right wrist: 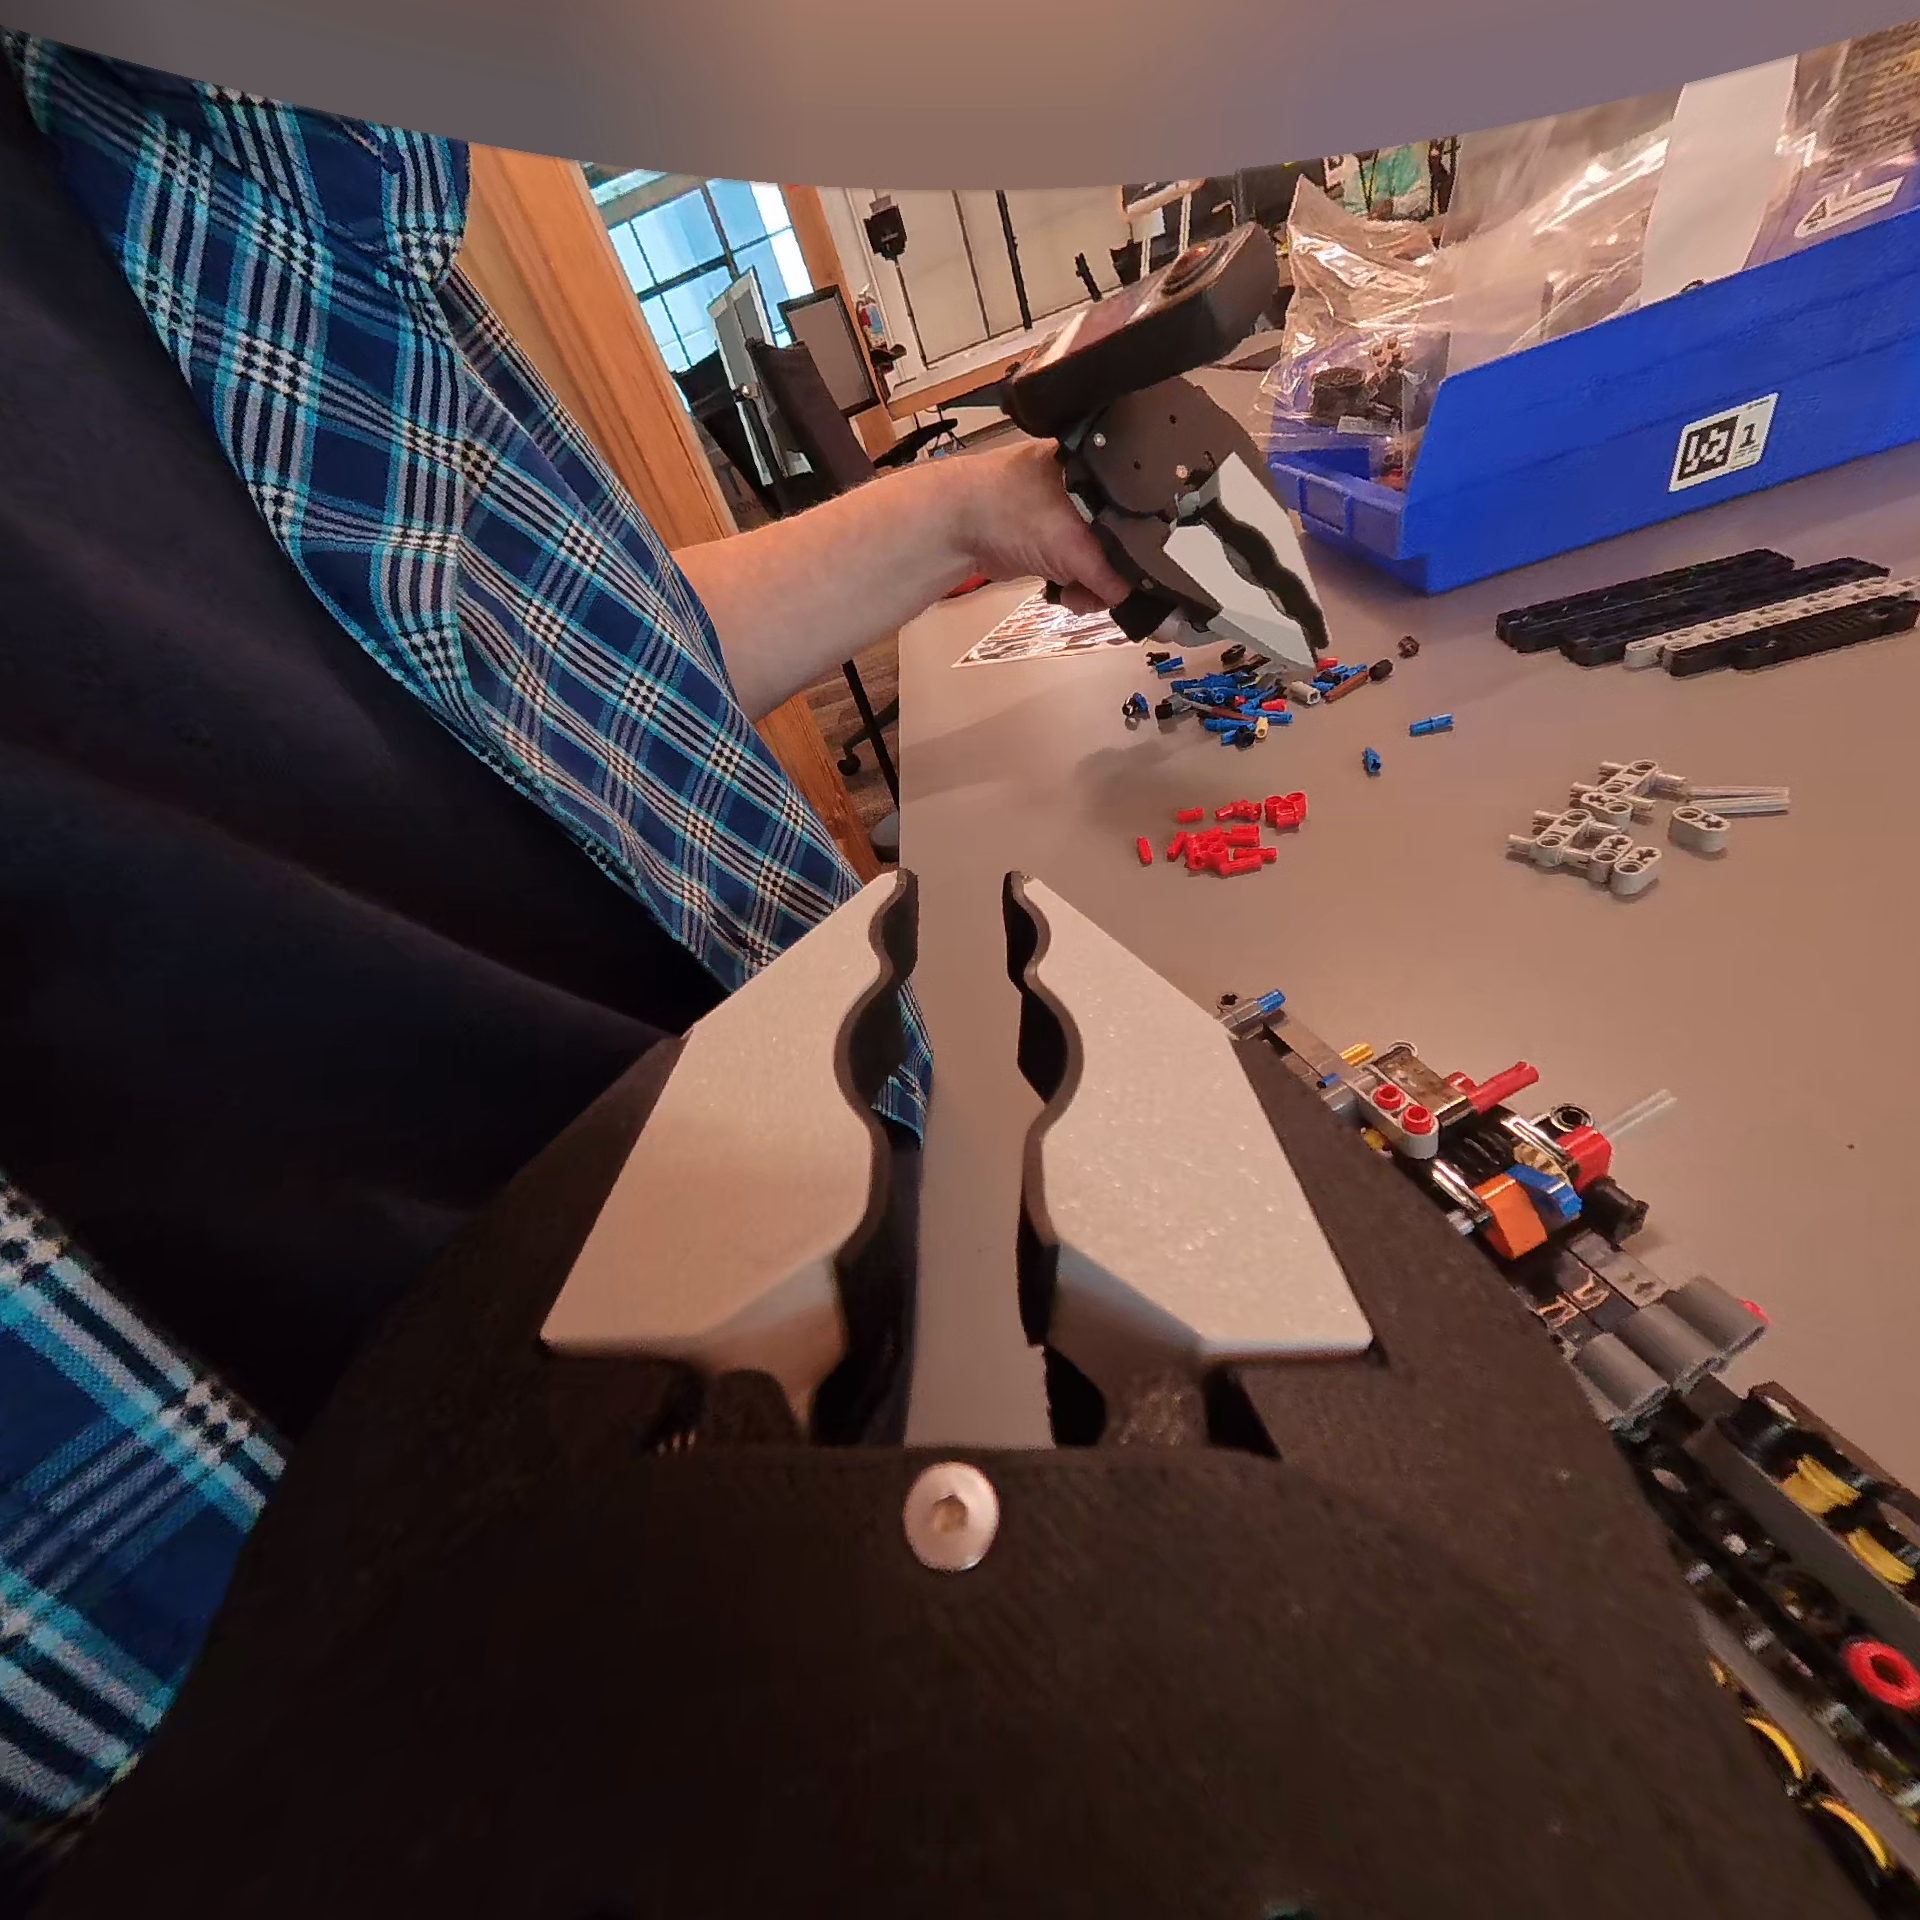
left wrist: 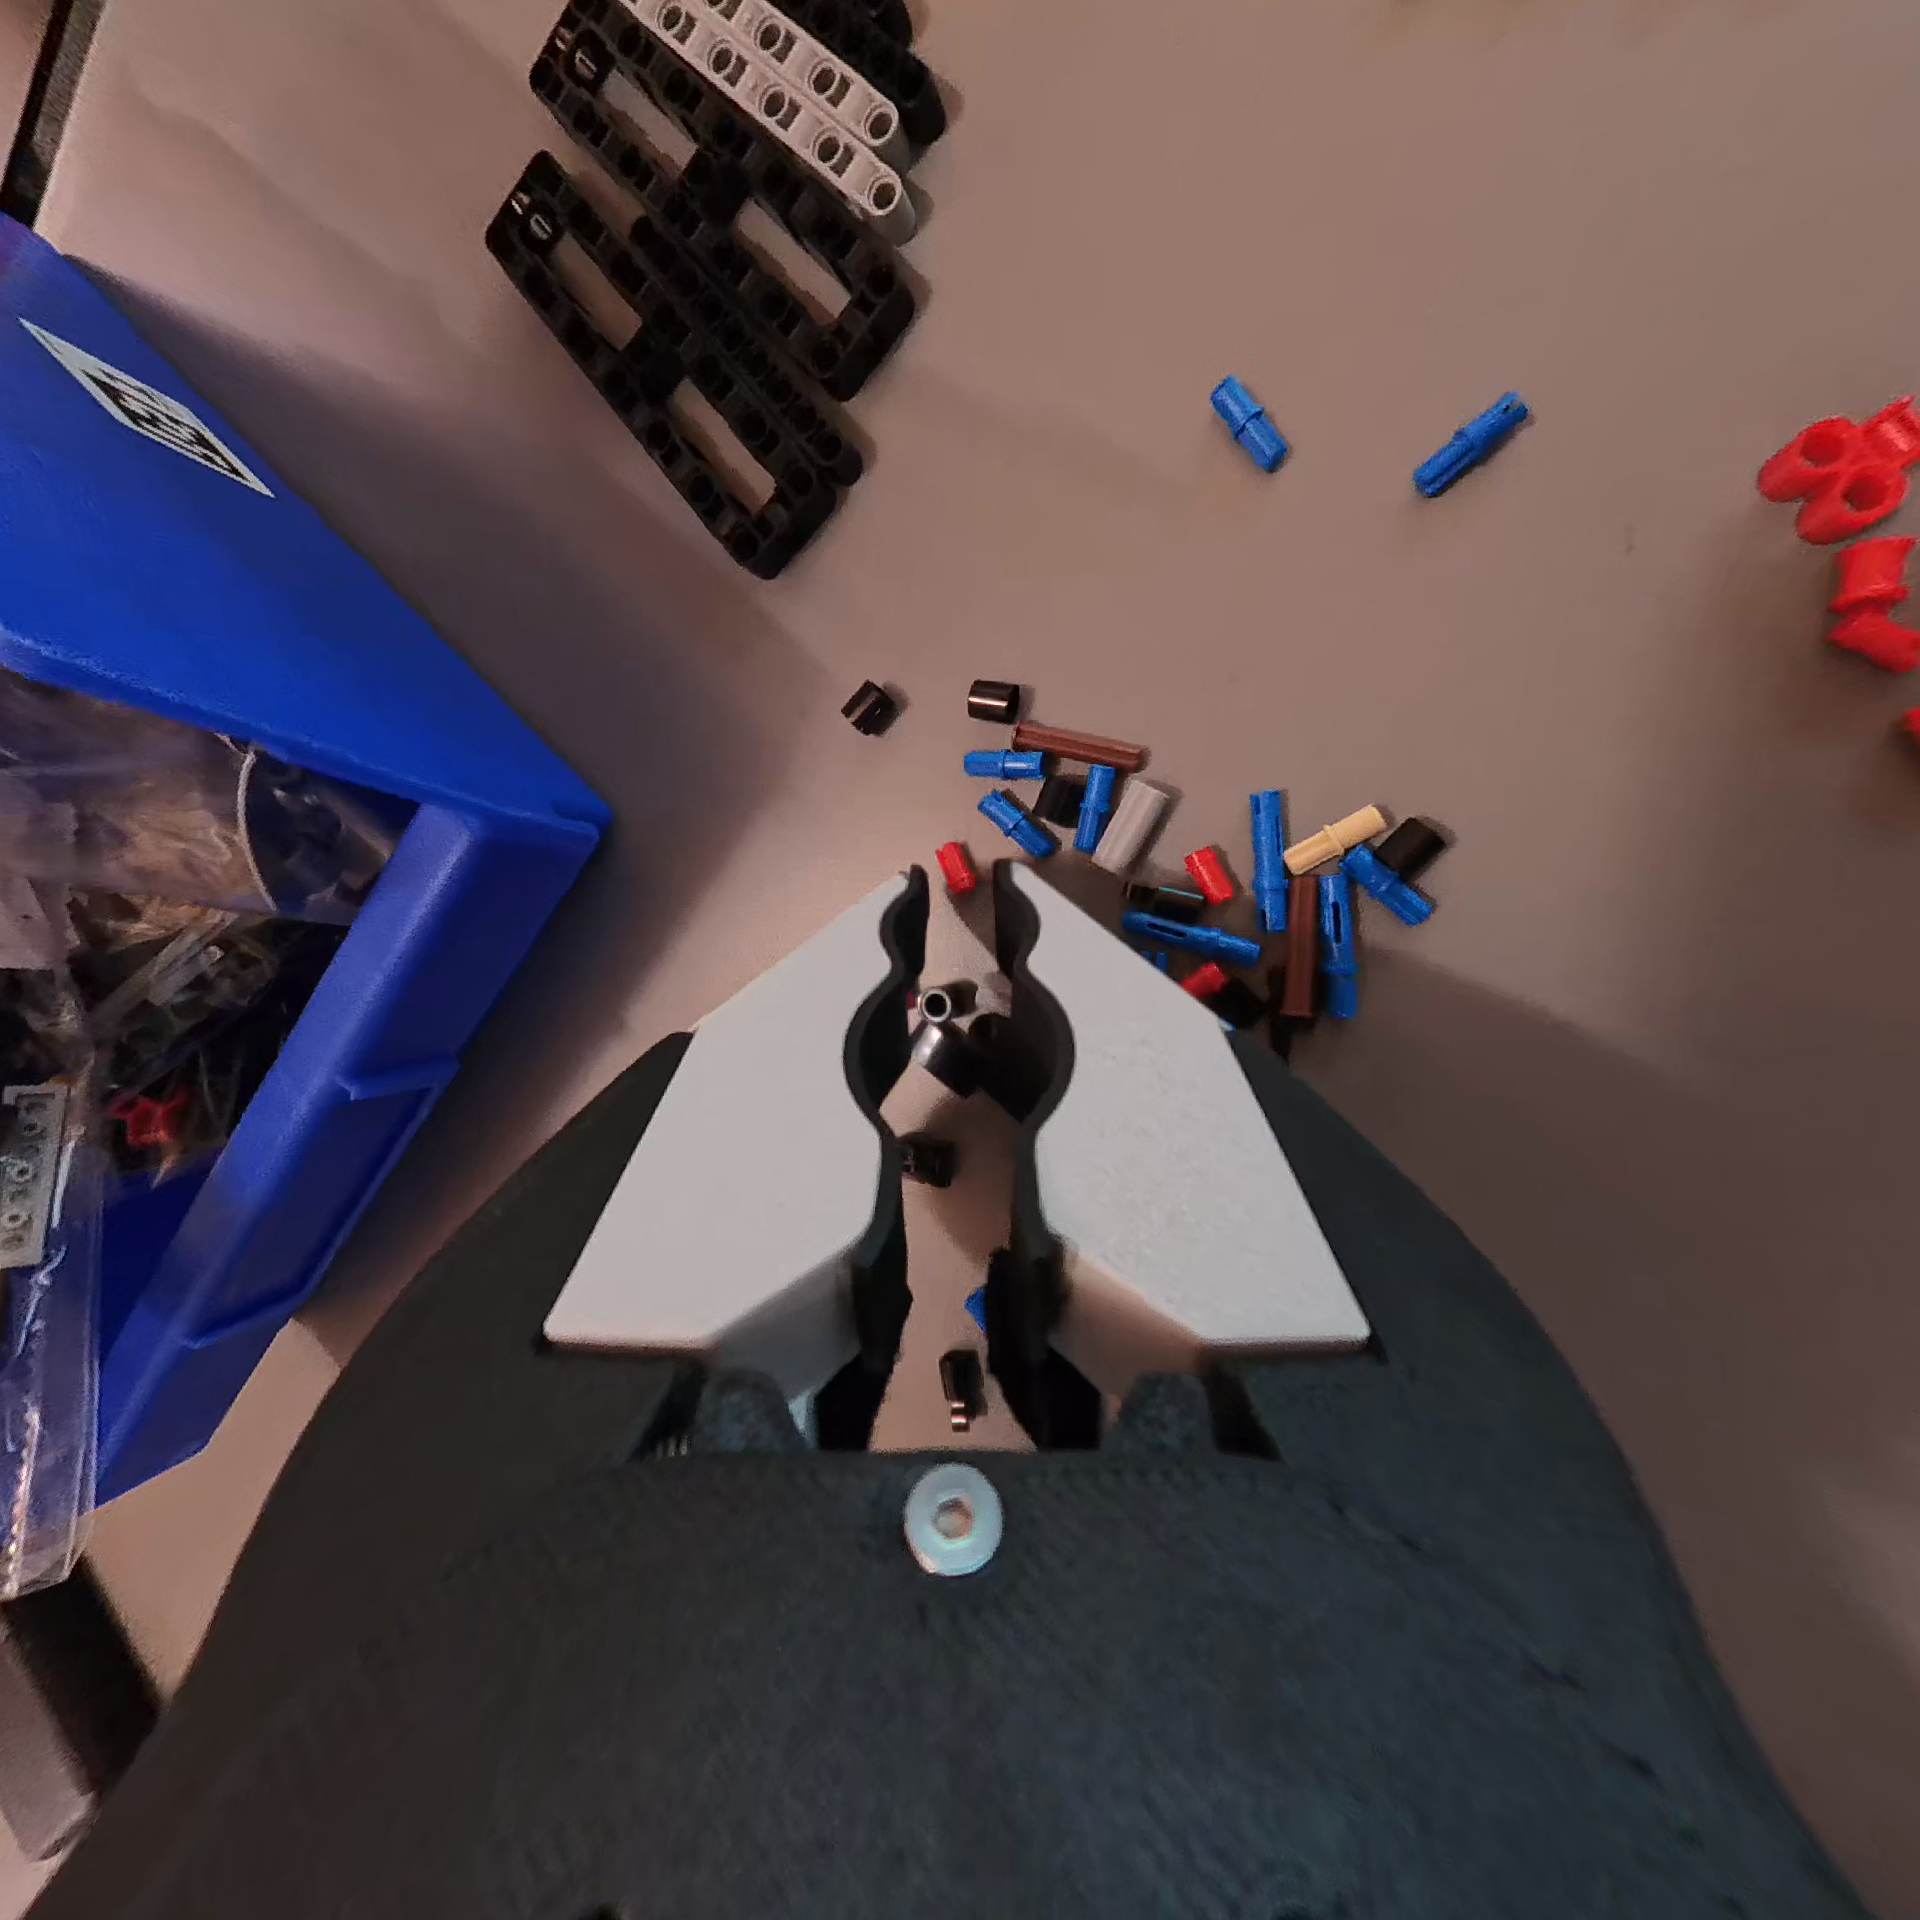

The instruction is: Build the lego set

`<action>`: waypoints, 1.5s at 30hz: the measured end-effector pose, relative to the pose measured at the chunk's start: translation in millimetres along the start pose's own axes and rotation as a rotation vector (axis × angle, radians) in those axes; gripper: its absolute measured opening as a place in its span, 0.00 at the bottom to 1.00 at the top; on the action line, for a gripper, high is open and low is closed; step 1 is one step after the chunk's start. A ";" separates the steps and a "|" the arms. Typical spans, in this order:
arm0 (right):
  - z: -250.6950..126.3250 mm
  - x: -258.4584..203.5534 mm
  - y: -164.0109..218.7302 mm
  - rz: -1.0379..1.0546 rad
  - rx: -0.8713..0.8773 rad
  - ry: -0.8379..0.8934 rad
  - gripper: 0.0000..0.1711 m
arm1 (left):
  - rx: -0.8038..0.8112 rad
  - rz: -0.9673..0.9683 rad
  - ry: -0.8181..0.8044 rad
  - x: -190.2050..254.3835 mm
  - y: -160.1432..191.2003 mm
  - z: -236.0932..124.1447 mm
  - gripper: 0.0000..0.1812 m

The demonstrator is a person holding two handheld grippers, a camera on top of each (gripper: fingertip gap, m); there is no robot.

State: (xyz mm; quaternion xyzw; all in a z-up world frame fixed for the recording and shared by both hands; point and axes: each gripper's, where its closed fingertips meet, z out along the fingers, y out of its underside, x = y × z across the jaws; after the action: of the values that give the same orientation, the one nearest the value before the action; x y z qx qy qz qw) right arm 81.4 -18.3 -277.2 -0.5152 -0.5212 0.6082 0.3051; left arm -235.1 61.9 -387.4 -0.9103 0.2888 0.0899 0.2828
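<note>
Left wrist view: the left gripper (left wrist: 956, 883) points down over the pile of small pins (left wrist: 1195, 883) on the table (left wrist: 1351, 260), its jaws parted by a narrow gap and holding nothing. A short red pin (left wrist: 954, 867) lies just ahead of the tips, almost on the centre line, its long axis running roughly along the fingers; most of the blue pins spread to the right of the claw. Black frames (left wrist: 707, 343) lie well beyond, a blue bin (left wrist: 312, 727) to the left. Right wrist view: the right gripper (right wrist: 958, 894) hangs near the person's plaid shirt (right wrist: 416, 520), jaws apart and empty, well away from the pins. The half-built model (right wrist: 1507, 1174) lies just to its right. The left gripper (right wrist: 1304, 649) shows far off, tips at the pin pile (right wrist: 1247, 696); it is clearly the nearer tool for a pick.
</note>
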 end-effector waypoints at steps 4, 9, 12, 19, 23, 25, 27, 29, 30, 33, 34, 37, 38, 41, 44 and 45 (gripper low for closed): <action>-0.3 0.5 0.0 0.000 0.000 0.001 0.08 | -0.010 0.004 -0.010 -0.2 -1.2 3.2 0.06; -0.9 1.0 -0.3 0.000 0.000 0.001 0.08 | -0.014 -0.019 -0.011 -3.6 -1.5 6.9 0.02; -1.5 1.4 -0.7 0.001 0.003 0.001 0.08 | -0.011 -0.035 0.000 -4.0 -1.4 6.8 0.02; -1.9 1.7 -1.8 0.000 0.006 -0.001 0.08 | 0.015 -0.044 -0.006 -4.2 -4.2 -2.4 0.02; -1.0 1.3 -1.3 0.000 0.004 -0.005 0.08 | 0.076 0.001 0.009 11.8 -29.2 -27.4 0.02; -0.5 0.7 -1.3 0.000 0.003 -0.008 0.08 | 0.132 0.049 0.067 36.4 -49.3 -39.7 0.02; -0.3 0.2 -1.5 -0.001 0.003 -0.010 0.08 | 0.161 0.093 0.125 62.8 -62.6 -46.1 0.02; -0.3 -0.2 -1.9 -0.004 0.003 -0.011 0.08 | 0.159 0.139 0.172 87.3 -66.7 -46.8 0.02; -0.3 -0.5 -2.2 -0.005 0.003 -0.011 0.08 | 0.147 0.160 0.193 97.5 -65.7 -45.8 0.02; -0.8 -1.6 -3.0 -0.011 0.003 -0.012 0.08 | 0.123 0.186 0.223 115.5 -61.6 -41.8 0.02; -0.8 -2.1 -3.2 -0.013 0.003 -0.013 0.08 | 0.122 0.189 0.233 119.8 -61.0 -40.4 0.02; -1.0 -2.8 -3.3 -0.016 0.001 -0.014 0.08 | 0.095 0.213 0.228 124.9 -56.2 -35.2 0.02; -1.0 -2.8 -3.2 -0.017 0.000 -0.013 0.08 | 0.087 0.224 0.221 125.2 -54.8 -34.0 0.02; -0.8 -2.9 -3.3 -0.019 -0.001 -0.014 0.08 | 0.092 0.223 0.237 130.7 -55.5 -31.9 0.03; -0.1 -2.2 -2.2 -0.018 -0.005 -0.015 0.08 | 0.078 0.244 0.223 131.4 -53.5 -29.9 0.05; 0.1 -2.0 -2.0 -0.017 -0.005 -0.016 0.08 | 0.073 0.246 0.222 131.1 -52.4 -29.7 0.06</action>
State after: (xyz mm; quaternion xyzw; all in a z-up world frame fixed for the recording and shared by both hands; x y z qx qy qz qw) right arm 81.6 -19.6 -274.6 -0.5067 -0.5295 0.6083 0.3047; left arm -97.7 18.1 -381.5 -0.8614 0.4306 0.0124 0.2690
